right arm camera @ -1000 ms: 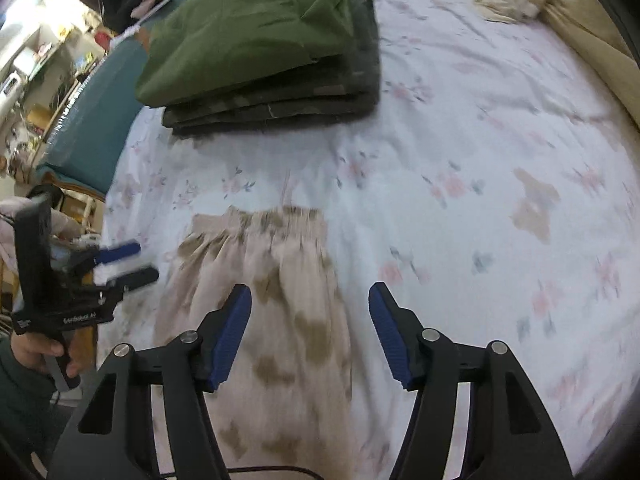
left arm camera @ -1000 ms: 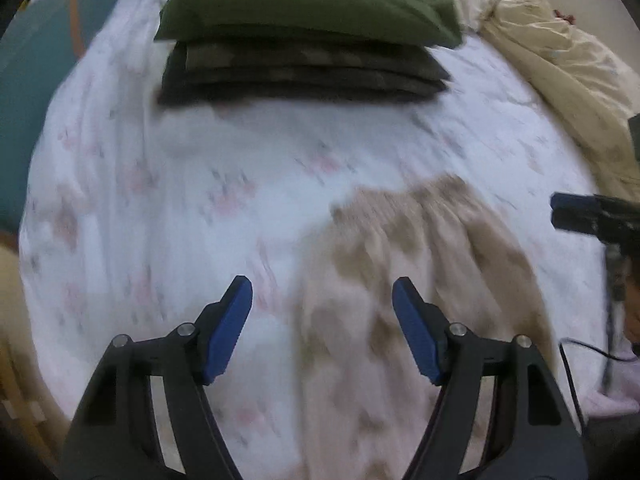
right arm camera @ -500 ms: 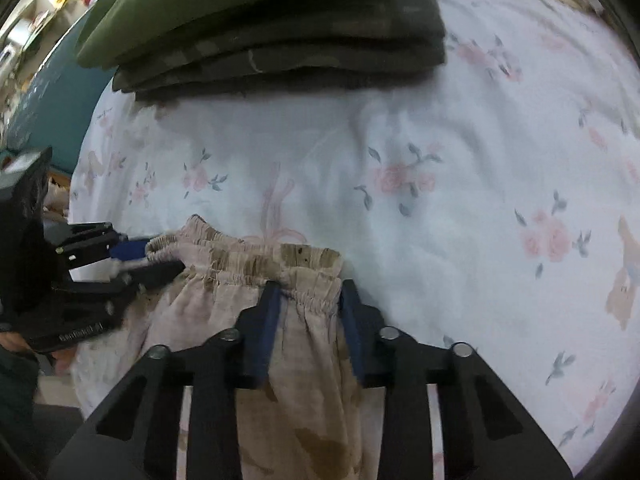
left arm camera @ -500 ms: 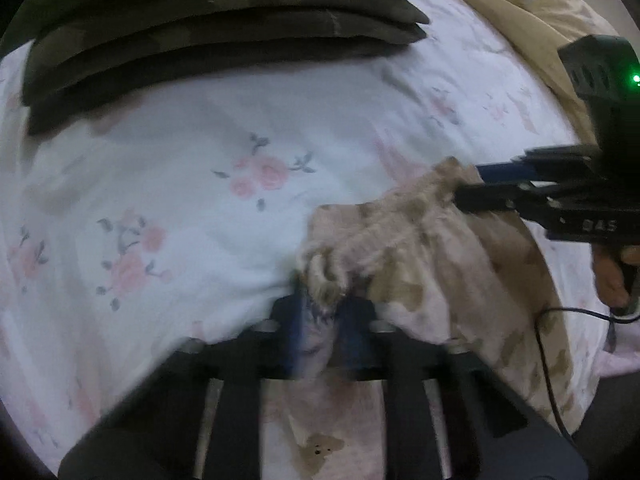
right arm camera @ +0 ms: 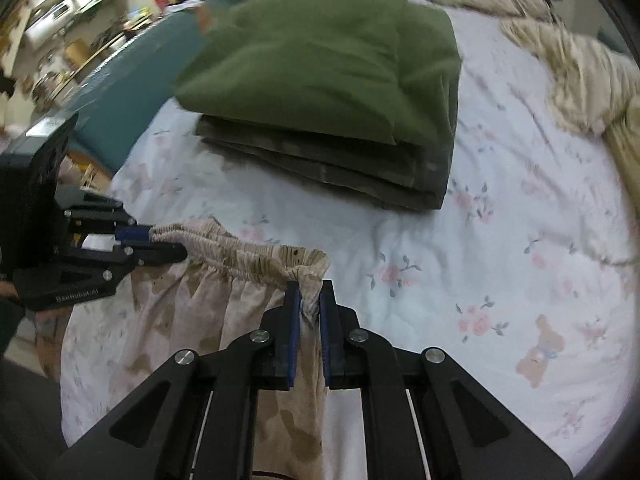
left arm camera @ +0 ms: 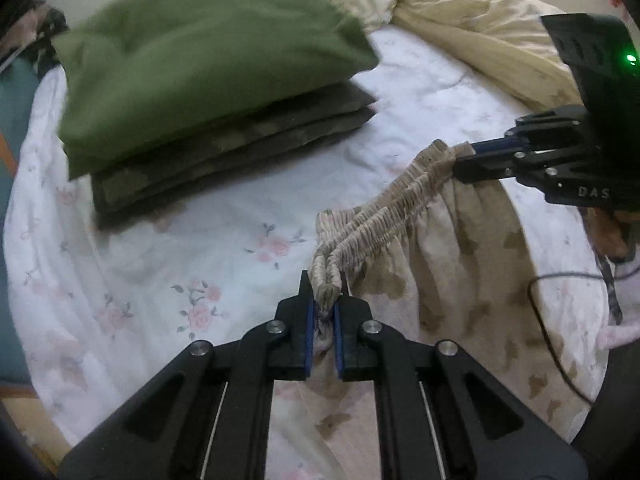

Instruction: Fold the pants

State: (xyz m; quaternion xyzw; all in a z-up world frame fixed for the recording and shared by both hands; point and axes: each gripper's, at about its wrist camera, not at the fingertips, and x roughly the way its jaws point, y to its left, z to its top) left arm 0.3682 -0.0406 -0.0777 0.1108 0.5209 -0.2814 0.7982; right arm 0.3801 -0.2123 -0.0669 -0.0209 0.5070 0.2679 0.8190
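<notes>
The pants (left arm camera: 448, 264) are pale beige with brown blotches and an elastic waistband. They hang from both grippers above the floral bed sheet (left arm camera: 168, 248). My left gripper (left arm camera: 323, 308) is shut on one end of the waistband. My right gripper (right arm camera: 309, 304) is shut on the other end. The waistband (right arm camera: 240, 256) stretches between them, lifted off the sheet. Each gripper shows in the other's view: the right one (left arm camera: 472, 156) at the far right, the left one (right arm camera: 160, 244) at the far left.
A stack of folded clothes, a green piece (left arm camera: 200, 52) on top of dark camouflage ones (left arm camera: 240, 152), lies on the sheet beyond the pants. A crumpled cream blanket (left arm camera: 460, 20) lies at the far right. A teal surface (right arm camera: 132, 76) borders the bed's left side.
Both grippers went from open above the pants to shut on the waistband ends. They have since lifted the waistband off the sheet and drawn it taut.
</notes>
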